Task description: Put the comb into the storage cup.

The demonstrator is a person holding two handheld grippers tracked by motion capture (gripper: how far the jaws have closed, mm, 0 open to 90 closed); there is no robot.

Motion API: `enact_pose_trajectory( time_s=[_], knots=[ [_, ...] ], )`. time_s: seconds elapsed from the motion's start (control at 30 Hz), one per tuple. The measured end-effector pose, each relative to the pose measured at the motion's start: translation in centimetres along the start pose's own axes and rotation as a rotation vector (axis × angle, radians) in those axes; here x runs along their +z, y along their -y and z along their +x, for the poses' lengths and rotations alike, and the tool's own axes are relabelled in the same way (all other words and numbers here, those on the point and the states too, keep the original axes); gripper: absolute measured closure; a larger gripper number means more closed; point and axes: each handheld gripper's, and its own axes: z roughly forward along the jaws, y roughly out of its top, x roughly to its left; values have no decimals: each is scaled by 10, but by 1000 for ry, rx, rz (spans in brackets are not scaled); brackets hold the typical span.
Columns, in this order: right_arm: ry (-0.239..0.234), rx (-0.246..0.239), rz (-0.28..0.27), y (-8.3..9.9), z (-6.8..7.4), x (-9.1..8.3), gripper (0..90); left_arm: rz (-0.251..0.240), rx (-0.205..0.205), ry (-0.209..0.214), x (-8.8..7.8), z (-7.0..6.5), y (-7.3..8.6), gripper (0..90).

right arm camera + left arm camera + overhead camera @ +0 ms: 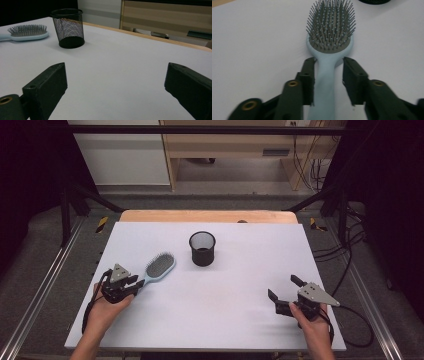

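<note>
Left gripper view: the hairbrush [329, 37] lies on the table [257, 50], its handle bracketed by the narrowly parted left claw [328, 75], pads not pressing. A closing squeeze is needed next. The right claw [115, 82] is held wide, empty.

- The hairbrush [159, 268] lies on the table [225, 320], left of the mesh cup [202, 248] (bristles up).
- Its handle sits between the left gripper [134, 282] jaws.
- The right gripper [282, 295] is well apart, near the right edge.
</note>
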Motion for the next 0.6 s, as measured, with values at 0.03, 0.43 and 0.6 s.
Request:
enact_pose_trajectory(
  time_s=[0.03,0.43,0.6],
  knots=[
    [0,-2,0,0,0,0,47,1,-3,2,1,1,0,572],
    [-5,-5,5,0,1,1,47,73,-5,21,21,7,-6,145],
    [-6,-8,6,0,1,1,47,88,0,26,30,5,-7,152]
  ],
)
